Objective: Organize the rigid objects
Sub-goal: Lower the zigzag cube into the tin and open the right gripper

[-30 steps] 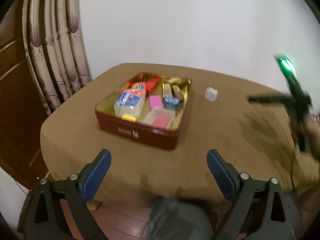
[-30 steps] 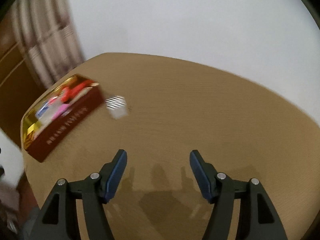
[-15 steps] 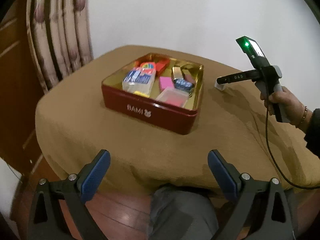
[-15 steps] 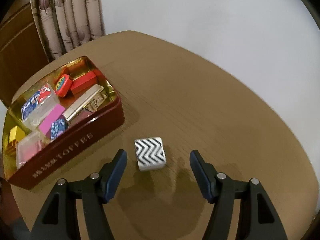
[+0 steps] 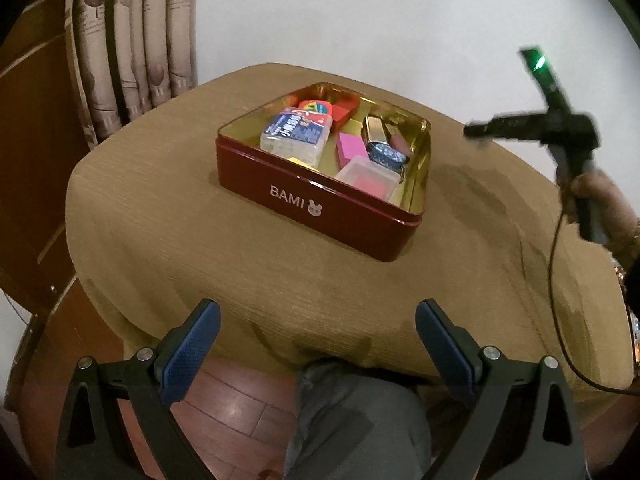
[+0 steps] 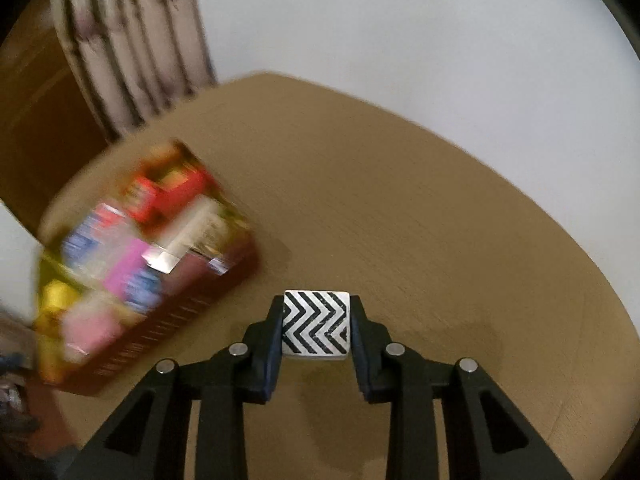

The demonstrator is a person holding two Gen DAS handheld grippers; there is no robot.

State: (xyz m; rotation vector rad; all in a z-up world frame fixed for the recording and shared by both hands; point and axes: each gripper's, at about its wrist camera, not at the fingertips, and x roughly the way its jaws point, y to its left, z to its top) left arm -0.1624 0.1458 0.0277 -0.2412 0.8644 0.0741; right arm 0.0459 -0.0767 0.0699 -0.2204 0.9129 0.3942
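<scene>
**A:** ok so what's happening with the right tongs [image 6: 316, 326] here? Are they gripping anything?

**B:** yep, the jaws are closing on that small white block with black zigzag stripes [image 6: 315, 323]. It's sitting squarely between the two blue pads, and both pads are pressing against its sides. The block is hanging over the brown cloth-covered counter [image 6: 420, 216], out in the middle of it, just to the right of the dark red metal tin with the gold inside [image 5: 320, 208].

**A:** and the tin itself?

**B:** it's sitting toward the far left part of the counter, near the edge by the striped curtain [image 5: 132, 40]. It's holding a bunch of small stuff: a clear plastic box with a blue label [image 5: 296, 136], a pink block [image 5: 350, 150], a silver rectangular case [image 5: 374, 130], and some red pieces at the back. The right view is too blurry for more.

**A:** left tongs [image 5: 318, 354]?

**B:** they're standing wide open with nothing between them, hovering off the near edge of the counter, over the person's grey trouser leg [image 5: 352, 420].
</scene>
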